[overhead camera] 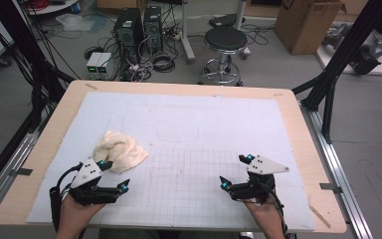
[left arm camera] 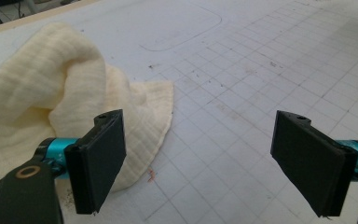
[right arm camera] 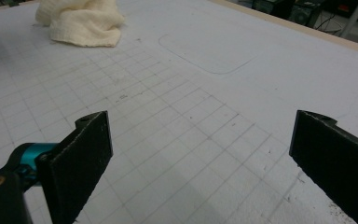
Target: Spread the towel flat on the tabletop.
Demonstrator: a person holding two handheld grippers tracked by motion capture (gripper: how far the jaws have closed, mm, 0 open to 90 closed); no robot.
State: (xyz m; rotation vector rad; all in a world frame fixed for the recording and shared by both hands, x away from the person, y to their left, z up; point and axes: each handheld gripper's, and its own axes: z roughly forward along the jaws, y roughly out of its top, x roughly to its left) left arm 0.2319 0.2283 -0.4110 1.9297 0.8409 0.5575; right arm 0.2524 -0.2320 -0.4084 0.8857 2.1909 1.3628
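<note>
A crumpled cream cloth [overhead camera: 119, 149] lies on the left part of the white gridded mat [overhead camera: 194, 119]. My left gripper [overhead camera: 114, 174] hovers at the cloth's near edge, jaws wide apart and empty. In the left gripper view the cloth [left arm camera: 42, 88] bulges behind the left jaw, and bare grid lies between the jaws of the left gripper [left arm camera: 205, 158]. My right gripper [overhead camera: 234, 170] stands open over the mat's near right, well apart from the cloth. The right gripper view has the cloth [right arm camera: 81, 18] far off at the top left, beyond the right gripper [right arm camera: 200, 163], with nothing between its jaws.
The mat covers a wooden table [overhead camera: 298, 124] with its edges showing all round. A faint rounded rectangle outline [overhead camera: 178, 134] is drawn at the mat's middle. Beyond the table stand a black stool [overhead camera: 225, 42], computer towers [overhead camera: 139, 25] and a cardboard box [overhead camera: 308, 22].
</note>
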